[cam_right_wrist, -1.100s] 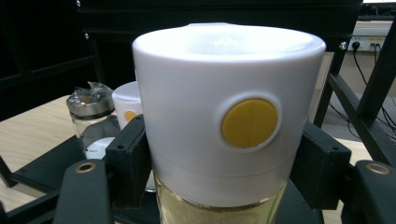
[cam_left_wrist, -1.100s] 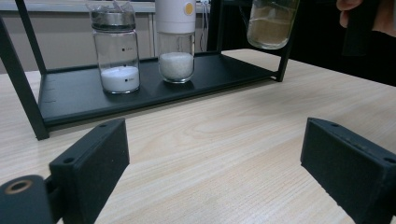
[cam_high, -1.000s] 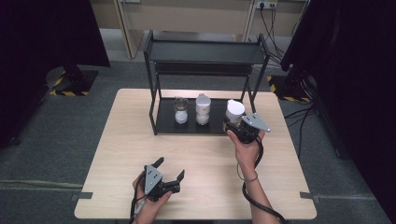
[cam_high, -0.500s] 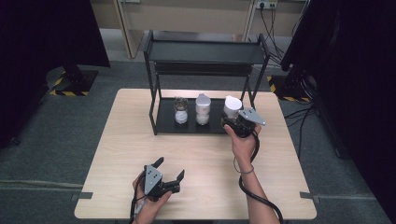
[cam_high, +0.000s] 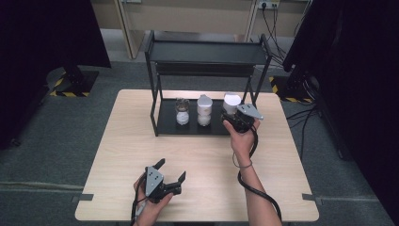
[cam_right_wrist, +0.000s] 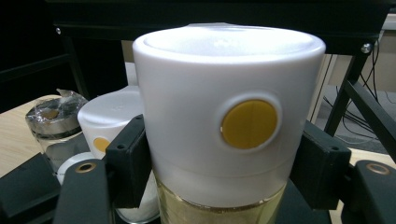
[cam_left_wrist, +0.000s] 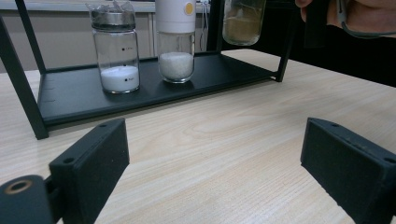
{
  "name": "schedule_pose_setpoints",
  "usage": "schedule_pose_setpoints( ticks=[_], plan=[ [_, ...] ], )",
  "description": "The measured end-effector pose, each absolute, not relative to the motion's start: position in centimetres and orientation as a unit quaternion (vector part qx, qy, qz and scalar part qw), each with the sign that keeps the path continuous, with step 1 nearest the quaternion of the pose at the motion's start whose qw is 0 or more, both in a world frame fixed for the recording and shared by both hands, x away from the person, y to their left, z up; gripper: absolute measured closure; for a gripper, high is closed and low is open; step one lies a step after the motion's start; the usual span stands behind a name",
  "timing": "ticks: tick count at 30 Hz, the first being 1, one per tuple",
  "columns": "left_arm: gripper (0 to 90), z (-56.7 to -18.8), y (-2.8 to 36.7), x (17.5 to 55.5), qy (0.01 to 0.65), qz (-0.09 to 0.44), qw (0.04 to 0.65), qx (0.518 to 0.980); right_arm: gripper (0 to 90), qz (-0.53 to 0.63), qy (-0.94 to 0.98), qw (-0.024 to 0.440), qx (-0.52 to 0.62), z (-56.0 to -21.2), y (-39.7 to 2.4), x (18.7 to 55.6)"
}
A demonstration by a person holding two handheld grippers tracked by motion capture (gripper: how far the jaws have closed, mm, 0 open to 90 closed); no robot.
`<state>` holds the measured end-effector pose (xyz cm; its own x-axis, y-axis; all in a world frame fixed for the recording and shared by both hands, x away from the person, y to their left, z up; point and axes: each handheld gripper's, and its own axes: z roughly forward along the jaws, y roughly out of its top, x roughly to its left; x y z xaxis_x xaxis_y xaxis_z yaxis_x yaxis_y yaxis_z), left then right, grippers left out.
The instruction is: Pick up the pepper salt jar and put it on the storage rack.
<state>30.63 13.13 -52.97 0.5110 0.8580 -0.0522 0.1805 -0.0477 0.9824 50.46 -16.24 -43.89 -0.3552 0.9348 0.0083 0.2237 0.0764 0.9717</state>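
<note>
Two hand-held grippers here, and the right hand-held gripper (cam_right_wrist: 219,172) does the work: its jaws pinch a jar (cam_right_wrist: 224,121) just under the white cap, where cap meets glass. That puts the jar at the right end of the rack's (cam_high: 188,127) bottom shelf, near the far right part of the surface (cam_high: 122,155), seemingly just above the shelf, though I can't tell if it touches. My guess is it's glass with a brownish powder inside, so stiff, smooth, a bit slippery, breakable, not very heavy. Gripping at the cap's lower edge looks sensible, since it gives a lip to catch on. Beside it stand a white-capped jar (cam_high: 203,110) and a shaker (cam_high: 182,111). The left hand-held gripper (cam_high: 171,176) sits spread and empty near the near edge.
</note>
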Motion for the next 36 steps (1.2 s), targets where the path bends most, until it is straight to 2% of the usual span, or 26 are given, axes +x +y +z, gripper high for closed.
schedule_pose_setpoints(
  ticks=[36],
  plan=[
    [7.4,-53.0,13.2,30.7,0.395,0.299,0.567,0.658,30.9,0.498,0.645,0.349,0.463,-44.1,-15.4,53.3]
  ],
)
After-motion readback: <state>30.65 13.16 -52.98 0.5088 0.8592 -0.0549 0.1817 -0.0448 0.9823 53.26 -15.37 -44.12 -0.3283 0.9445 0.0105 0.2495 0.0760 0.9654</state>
